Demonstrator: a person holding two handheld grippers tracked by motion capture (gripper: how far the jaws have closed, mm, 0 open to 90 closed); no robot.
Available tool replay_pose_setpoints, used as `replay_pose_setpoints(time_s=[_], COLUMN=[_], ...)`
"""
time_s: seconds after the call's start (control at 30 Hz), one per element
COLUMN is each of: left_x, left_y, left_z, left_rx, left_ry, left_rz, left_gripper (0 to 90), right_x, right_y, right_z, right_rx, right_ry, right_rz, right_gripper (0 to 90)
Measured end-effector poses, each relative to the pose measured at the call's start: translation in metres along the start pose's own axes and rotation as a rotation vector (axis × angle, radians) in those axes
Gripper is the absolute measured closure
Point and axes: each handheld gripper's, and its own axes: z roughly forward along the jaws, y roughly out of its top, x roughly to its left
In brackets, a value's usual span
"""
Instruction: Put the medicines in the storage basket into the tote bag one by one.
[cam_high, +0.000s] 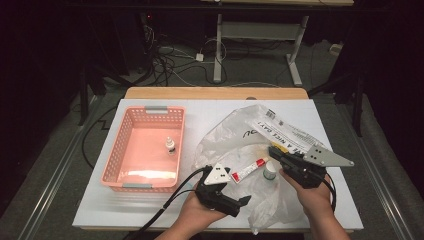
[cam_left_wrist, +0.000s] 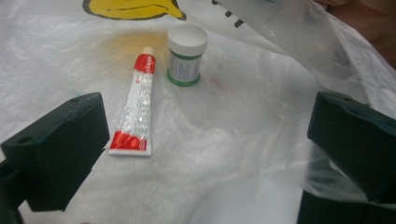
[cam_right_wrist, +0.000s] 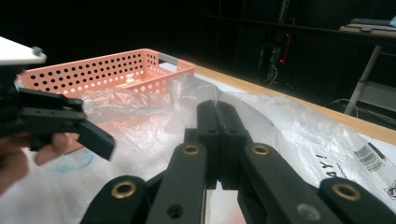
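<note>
A translucent plastic bag (cam_high: 231, 133) (cam_left_wrist: 243, 126) (cam_right_wrist: 299, 135) with printed lettering lies on the right half of the white table (cam_high: 205, 107). On its lower layer lie a red-and-white tube (cam_high: 248, 169) (cam_left_wrist: 137, 109) and, beside it, an upright small white jar with a green label (cam_high: 269, 170) (cam_left_wrist: 186, 56). My right gripper (cam_high: 274, 151) (cam_right_wrist: 217, 109) is shut on the bag's upper layer just past the jar and holds it raised. My left gripper (cam_high: 239, 204) (cam_left_wrist: 205, 140) is open near the table's front edge, aimed at the tube and jar, nothing between its fingers.
A pink perforated basket (cam_high: 115, 145) (cam_right_wrist: 93, 70) stands on the left half of the table with a small white bottle (cam_high: 170, 145) upright in it. Cables and desk legs are on the dark floor beyond the far edge.
</note>
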Motion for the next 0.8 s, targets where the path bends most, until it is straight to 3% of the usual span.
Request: replay_pose_setpoints(time_s=[0.27, 0.5, 0.8], left_x=[0.004, 0.017, 0.040], left_y=[-0.007, -0.015, -0.026], left_z=[-0.036, -0.059, -0.086], left_rx=[-0.016, -0.030, -0.042], left_ry=[0.038, 0.085, 0.187], left_rz=[-0.002, -0.028, -0.063], left_gripper=[0.0, 0.0, 0.0], right_x=[0.001, 0.001, 0.000], right_y=[-0.001, -0.001, -0.002], right_z=[0.001, 0.002, 0.001], right_rx=[0.007, 0.007, 0.006], right_ry=[0.000, -0.001, -0.002], right_rz=[0.003, 0.001, 0.008], right_gripper=[90.0, 90.0, 90.0])
